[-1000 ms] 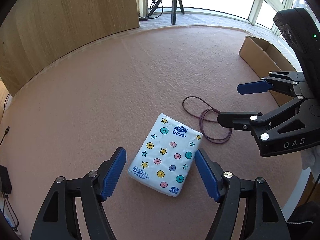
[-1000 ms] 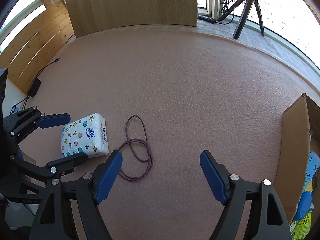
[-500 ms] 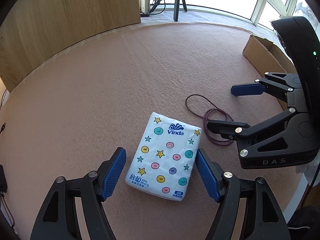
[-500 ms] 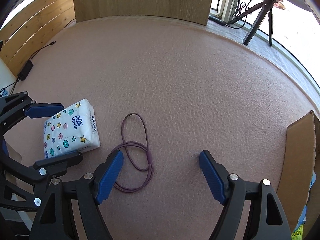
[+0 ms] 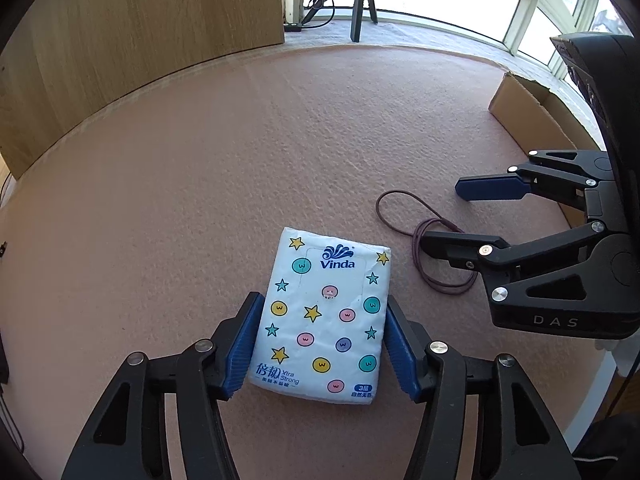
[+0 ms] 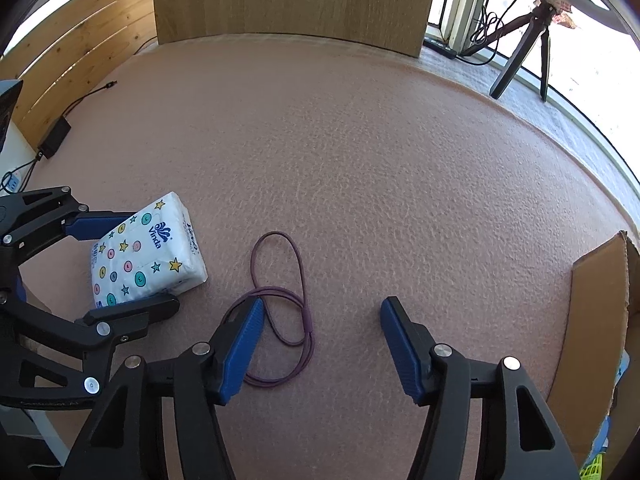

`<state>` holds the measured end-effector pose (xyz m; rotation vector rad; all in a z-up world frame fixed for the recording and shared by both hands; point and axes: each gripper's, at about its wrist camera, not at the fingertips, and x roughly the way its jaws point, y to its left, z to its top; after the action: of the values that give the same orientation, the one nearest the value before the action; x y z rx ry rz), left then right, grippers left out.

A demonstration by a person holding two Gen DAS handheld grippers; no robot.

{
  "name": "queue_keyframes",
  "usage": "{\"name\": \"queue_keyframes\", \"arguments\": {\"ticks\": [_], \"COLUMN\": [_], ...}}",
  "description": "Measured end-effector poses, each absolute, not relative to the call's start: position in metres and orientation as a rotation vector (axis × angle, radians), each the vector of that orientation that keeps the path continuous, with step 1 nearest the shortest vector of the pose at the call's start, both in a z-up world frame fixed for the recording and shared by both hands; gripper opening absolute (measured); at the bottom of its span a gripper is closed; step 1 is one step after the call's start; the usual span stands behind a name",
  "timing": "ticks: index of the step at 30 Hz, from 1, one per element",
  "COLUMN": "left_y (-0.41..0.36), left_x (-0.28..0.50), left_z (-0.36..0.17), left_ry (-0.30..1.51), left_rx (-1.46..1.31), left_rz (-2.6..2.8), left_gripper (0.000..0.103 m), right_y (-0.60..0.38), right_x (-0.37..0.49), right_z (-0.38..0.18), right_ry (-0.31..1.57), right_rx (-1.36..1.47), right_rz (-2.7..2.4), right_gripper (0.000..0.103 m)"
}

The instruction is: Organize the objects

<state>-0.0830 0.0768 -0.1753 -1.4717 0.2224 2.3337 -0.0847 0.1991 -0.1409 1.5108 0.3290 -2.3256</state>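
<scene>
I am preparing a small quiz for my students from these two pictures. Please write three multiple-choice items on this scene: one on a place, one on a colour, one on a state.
1. Where does the tissue pack lie?
A. inside the cardboard box
B. on the pink mat, between the pads of the left tool
C. on the window ledge

2. What colour is the looped cord?
A. purple
B. green
C. white

3. How does the right tool stand?
A. shut on the cord
B. shut on the tissue pack
C. open, holding nothing

Key:
1 B: the left tool has a blue pad at each long side of the pack, on the pink mat.
2 A: the cord shows purple in both views.
3 C: its blue pads stand wide apart above the mat, near the cord.
</scene>
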Motion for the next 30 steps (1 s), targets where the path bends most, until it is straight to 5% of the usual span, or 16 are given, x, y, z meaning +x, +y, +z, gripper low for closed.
{"name": "queue_keyframes", "arguments": {"ticks": [3,18,30], "left_y": [0.076,0.075,0.082], "left_x": [-0.083,-0.082,-0.068], "left_z": [-0.175,-0.174,-0.153], "left_ry": [0.22,0.199,0.208], "left_rx": [-1.469,-1.472,-1.424], "left_rz": [2.334,2.361,2.397], "left_gripper": [0.059,0.057,0.057], "right_y": [0.197,0.201,0.221], "right_x": [-0.083,-0.081,-0.071], "right_z": [-0.139,-0.137,-0.131], "right_ry": [0.332,0.291,0.171], "right_rx": [1.5,1.504,1.53], "right_rz": [-2.326,-2.339,-2.363], "right_gripper": [0.036,0.007,0.004]}}
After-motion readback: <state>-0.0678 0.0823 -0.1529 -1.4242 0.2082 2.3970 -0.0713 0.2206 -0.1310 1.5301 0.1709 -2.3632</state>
